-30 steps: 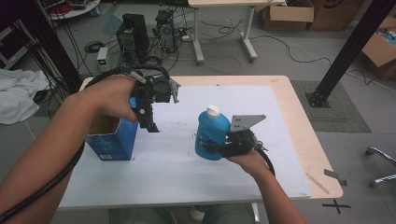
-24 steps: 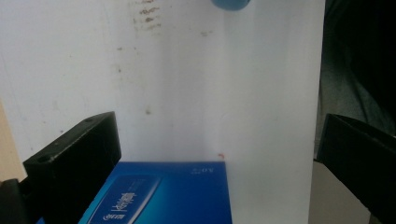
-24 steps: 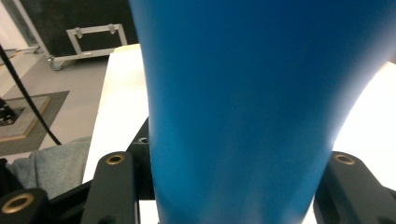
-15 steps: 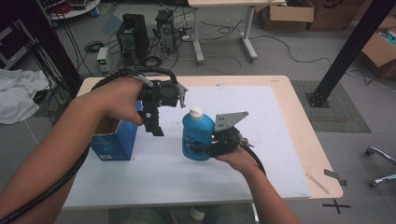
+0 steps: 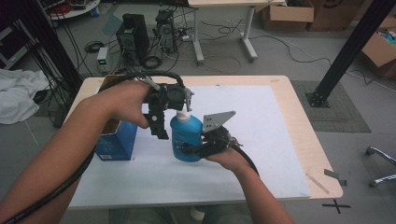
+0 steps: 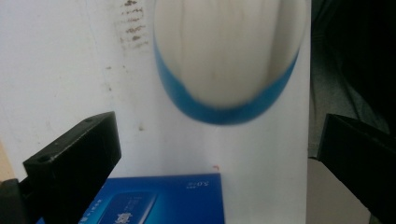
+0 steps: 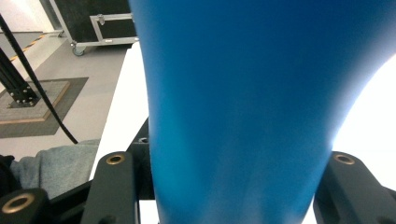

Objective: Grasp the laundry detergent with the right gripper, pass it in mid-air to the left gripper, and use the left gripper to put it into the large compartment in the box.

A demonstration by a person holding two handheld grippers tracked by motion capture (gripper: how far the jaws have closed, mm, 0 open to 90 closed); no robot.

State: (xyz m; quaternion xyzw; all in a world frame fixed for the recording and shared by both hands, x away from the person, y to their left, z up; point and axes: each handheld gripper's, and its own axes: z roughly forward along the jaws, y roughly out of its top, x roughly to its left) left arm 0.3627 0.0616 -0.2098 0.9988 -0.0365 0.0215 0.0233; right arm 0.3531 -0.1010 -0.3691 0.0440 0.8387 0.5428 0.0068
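the step in hand looks like uncapping — the right gripper (image 5: 198, 148) presents the blue bottle (image 5: 186, 137) at the centre of the high view, above the white mat (image 5: 261, 140), while the left gripper (image 5: 161, 122) hangs over its white cap (image 6: 229, 46).

the right gripper's jaws are pinched on the bottle's lower body; in the right gripper view the blue wall runs up between both black jaws, touching them.

the left gripper is spread wide and holds nothing: in the left gripper view its jaws stand at the lower left and lower right, well apart, the cap between and beyond them at top centre.

the blue box (image 5: 116, 140) sits at the left of the mat, apart from the bottle.

next, i judge, the left jaws must drop around the cap and close squarely — off-centre, they would slip.
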